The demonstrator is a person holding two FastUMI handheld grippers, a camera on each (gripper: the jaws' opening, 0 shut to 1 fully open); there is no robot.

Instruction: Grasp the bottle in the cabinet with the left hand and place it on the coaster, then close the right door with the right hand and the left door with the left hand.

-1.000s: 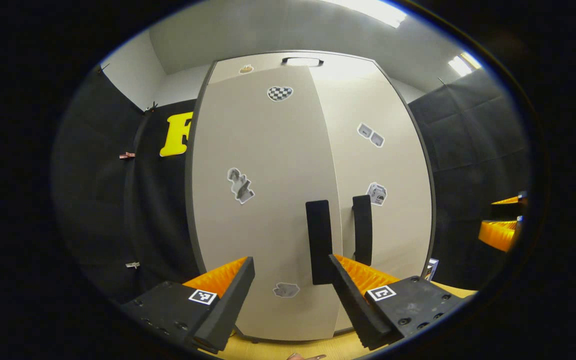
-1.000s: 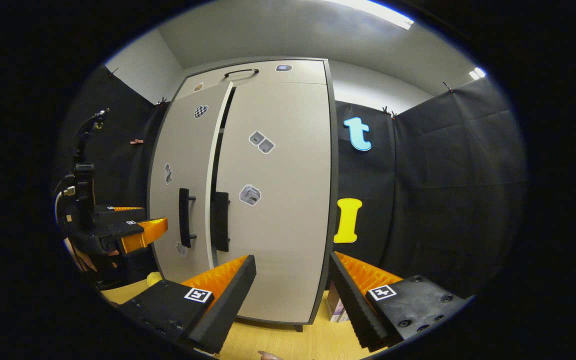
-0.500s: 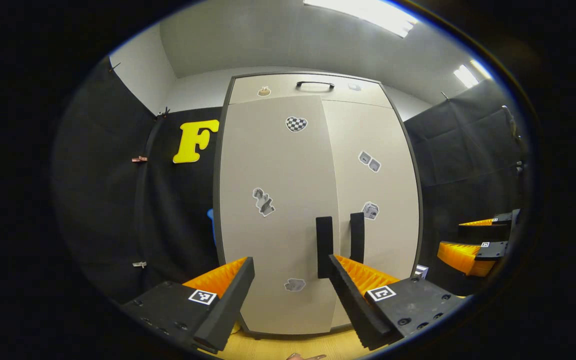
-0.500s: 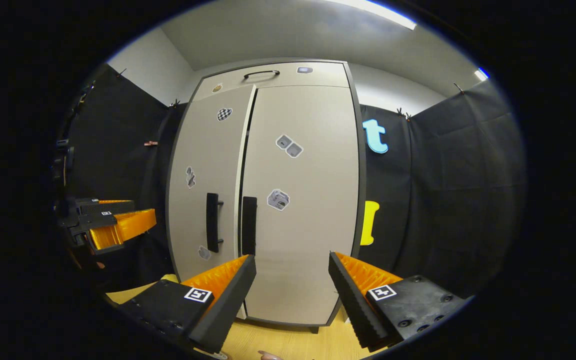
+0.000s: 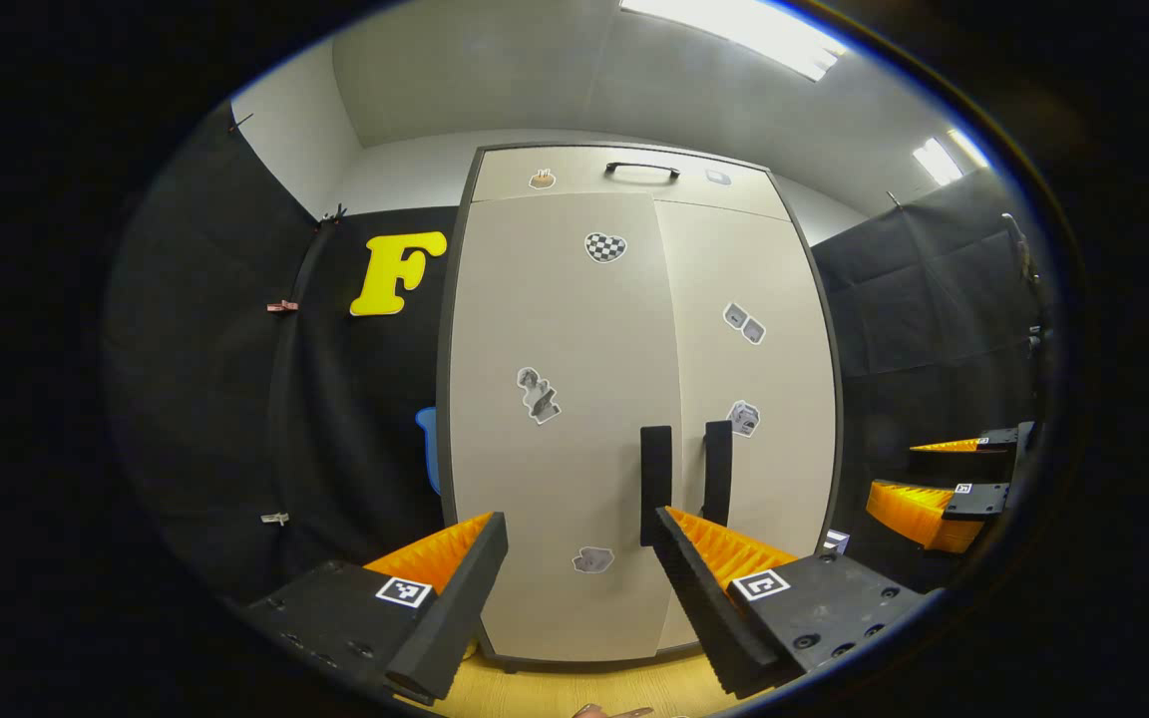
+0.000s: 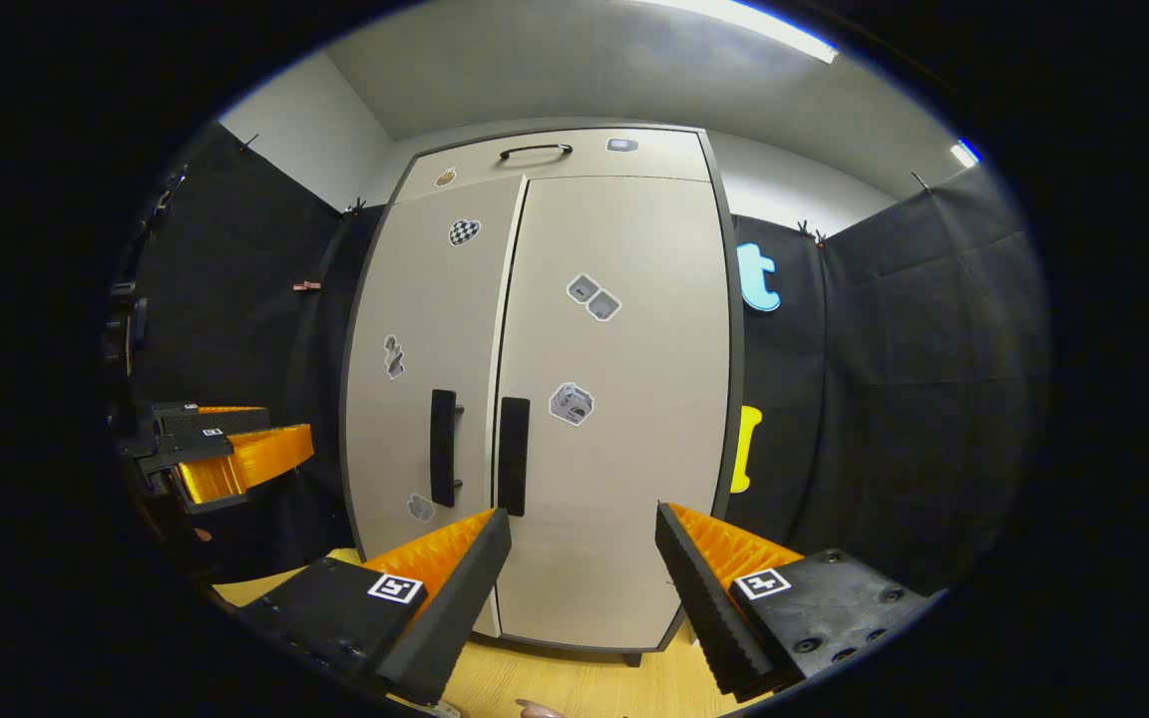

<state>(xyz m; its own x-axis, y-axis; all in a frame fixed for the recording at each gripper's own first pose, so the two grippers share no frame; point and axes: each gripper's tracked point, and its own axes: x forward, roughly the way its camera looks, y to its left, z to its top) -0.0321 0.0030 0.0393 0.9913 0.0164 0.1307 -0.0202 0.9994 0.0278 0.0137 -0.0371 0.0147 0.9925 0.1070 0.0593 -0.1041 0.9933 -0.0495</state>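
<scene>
The cabinet point(image 5: 634, 399) stands upright on the wooden table point(image 6: 574, 688) in front of me, and both of its doors look flush with the frame. The left door point(image 5: 555, 419) and right door point(image 5: 754, 399) meet along a thin seam, their two dark vertical handles point(image 6: 445, 447) side by side just either side of it. The bottle and coaster I cannot make out from here; the bottle, I judge, is out of the cabinet with the doors shut on it.

The doors read as stiff, flat panels on side hinges, light enough to swing with a push. If one needs a last nudge, I would press flat on the panel near the handle edge, far from the hinge, rather than pinch the handle. The surface looks smooth, so a fingertip could slide; a square push is safer.

My left gripper point(image 5: 574, 578) hangs back from the left door with its fingers spread wide, nothing between them. My right gripper point(image 6: 579, 578) is likewise spread apart and empty, facing the right door. In the right gripper view the left gripper sits off by the cabinet's left side.

Small stickers point(image 5: 539, 395) dot both doors, and a top drawer point(image 6: 555, 155) with its own handle sits above. A small box point(image 5: 834, 539) peeks out by the cabinet's right foot. Nothing stands between the grippers and the doors.
</scene>
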